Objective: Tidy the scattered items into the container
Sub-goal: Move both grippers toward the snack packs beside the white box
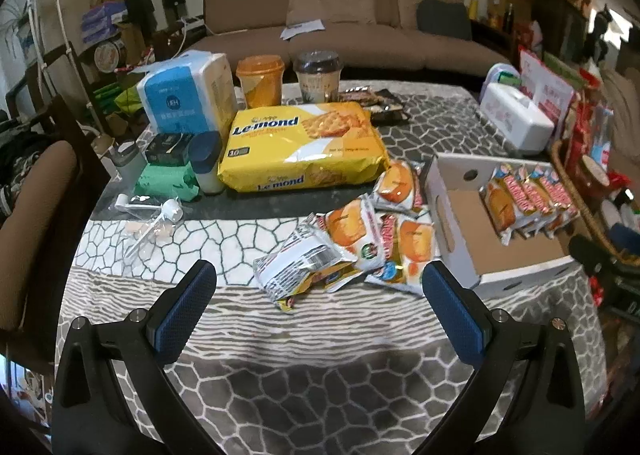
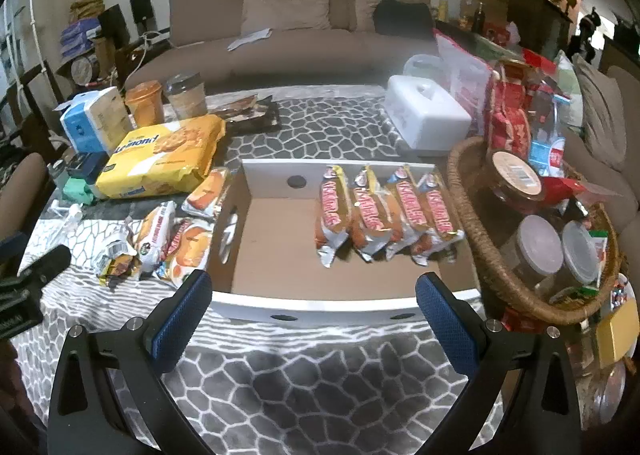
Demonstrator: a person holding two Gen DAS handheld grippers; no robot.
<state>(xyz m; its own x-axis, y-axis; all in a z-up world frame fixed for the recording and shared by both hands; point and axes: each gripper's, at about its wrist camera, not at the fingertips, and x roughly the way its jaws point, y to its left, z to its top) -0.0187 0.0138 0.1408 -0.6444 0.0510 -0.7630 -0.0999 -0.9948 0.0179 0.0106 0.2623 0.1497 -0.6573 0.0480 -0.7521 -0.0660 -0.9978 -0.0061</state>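
Several orange-and-white snack packets (image 1: 372, 239) lie scattered on the patterned tablecloth, just left of a white cardboard box (image 1: 448, 207). Several more packets (image 1: 528, 199) stand in a row inside the box, at its right end. My left gripper (image 1: 320, 283) is open and empty, hovering just in front of the scattered pile. In the right wrist view the box (image 2: 248, 183) lies straight ahead with the packed row (image 2: 384, 211) at its far right, and the loose packets (image 2: 176, 239) lie to its left. My right gripper (image 2: 314, 287) is open and empty, over the box's near wall.
A large yellow Le-mond biscuit bag (image 1: 304, 147), a tissue pack (image 1: 188, 95), two lidded cups (image 1: 260, 79) and small bottles stand behind the pile. A white plastic case (image 2: 428, 119) and a wicker basket (image 2: 480, 239) of jars crowd the right side. A sofa stands beyond the table.
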